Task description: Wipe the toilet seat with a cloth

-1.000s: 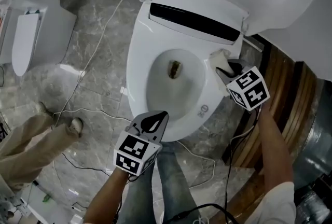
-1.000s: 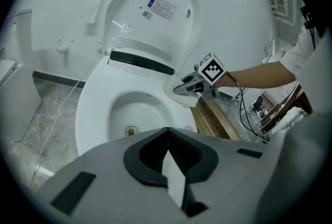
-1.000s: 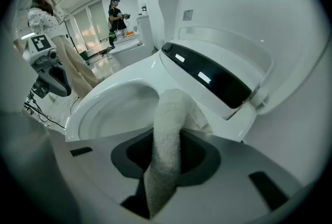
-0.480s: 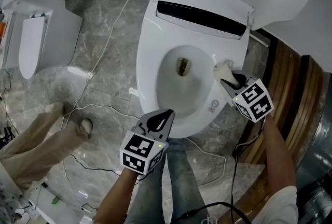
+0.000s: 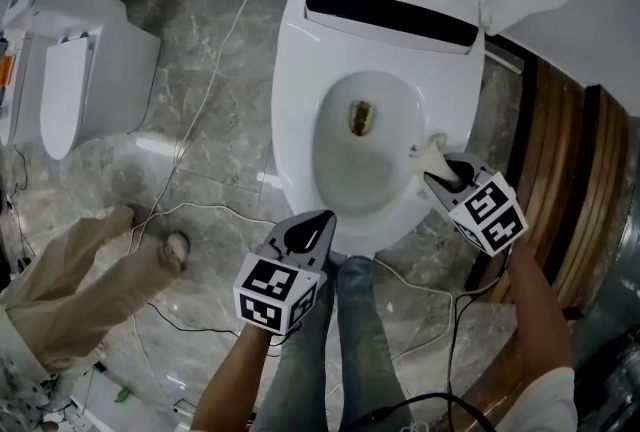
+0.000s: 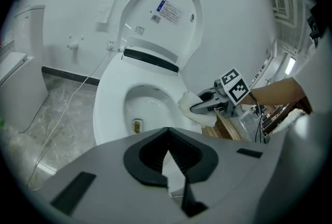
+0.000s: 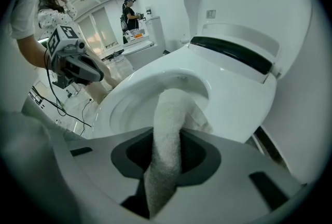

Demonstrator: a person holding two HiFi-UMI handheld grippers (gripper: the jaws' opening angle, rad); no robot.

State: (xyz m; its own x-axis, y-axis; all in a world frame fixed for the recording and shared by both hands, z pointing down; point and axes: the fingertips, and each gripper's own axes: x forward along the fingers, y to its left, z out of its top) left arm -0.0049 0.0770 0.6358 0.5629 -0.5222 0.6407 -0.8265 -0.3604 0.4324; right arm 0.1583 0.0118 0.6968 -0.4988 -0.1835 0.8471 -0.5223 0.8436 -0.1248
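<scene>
Head view has the right tongs (image 5: pixel 440 178) clamped on a cream terry cloth (image 5: pixel 432 155). The cloth's free end presses on the white oval plastic toilet seat (image 5: pixel 295 120) just ahead of their tips. A second ago the cloth sat further back on the seat's right side, near the black strip (image 5: pixel 395 17) at the rear. It has since slid toward the front and now lies beside the front half of the bowl opening (image 5: pixel 360 155). In the right gripper view the cloth runs up between the two pads and drapes over the seat's inner edge. The left tongs (image 5: pixel 322 217) are closed tip to tip with nothing between them. They hang over the seat's front rim much as before, well to the left of the right tongs and apart from the cloth. Beyond both tongs the white lid (image 6: pixel 165 8) stands raised.
</scene>
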